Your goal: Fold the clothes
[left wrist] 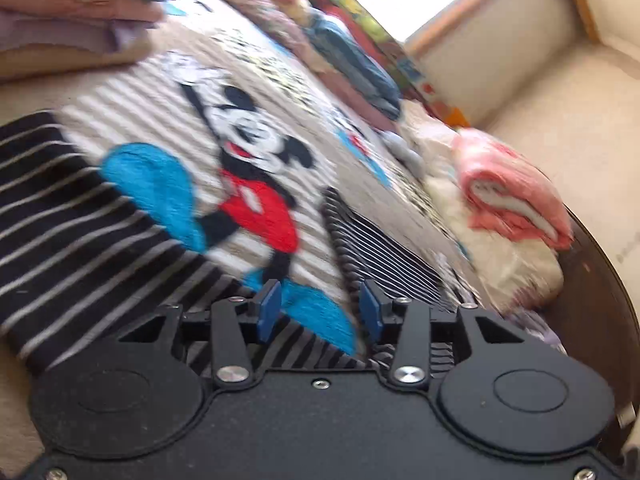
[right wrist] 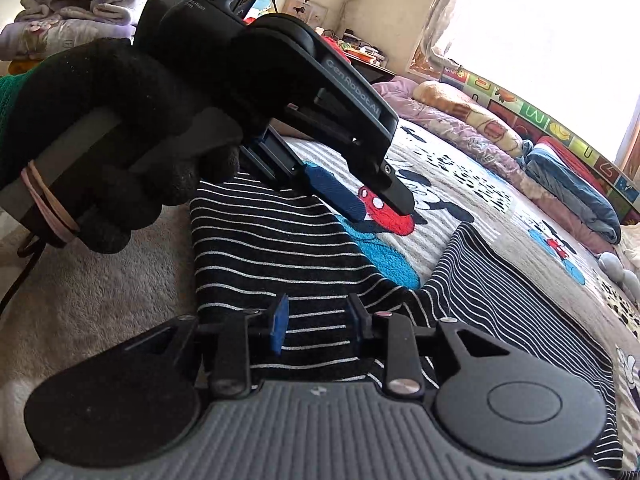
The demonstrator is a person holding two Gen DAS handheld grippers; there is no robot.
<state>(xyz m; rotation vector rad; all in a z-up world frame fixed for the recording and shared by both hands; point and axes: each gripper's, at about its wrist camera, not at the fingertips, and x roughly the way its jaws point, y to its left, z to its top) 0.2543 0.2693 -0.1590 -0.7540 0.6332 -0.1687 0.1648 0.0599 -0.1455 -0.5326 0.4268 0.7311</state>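
A black garment with thin white stripes lies spread on a Mickey Mouse blanket on the bed. In the left wrist view it lies at the left, with a second striped part to the right. My left gripper is open and empty just above the garment; it also shows in the right wrist view, held by a black-gloved hand. My right gripper is open and empty, low over the striped cloth.
Folded clothes are stacked at the far left. A folded pink cloth sits on a cream pile at the bed's right side. Rolled quilts and a blue blanket line the far edge under the window.
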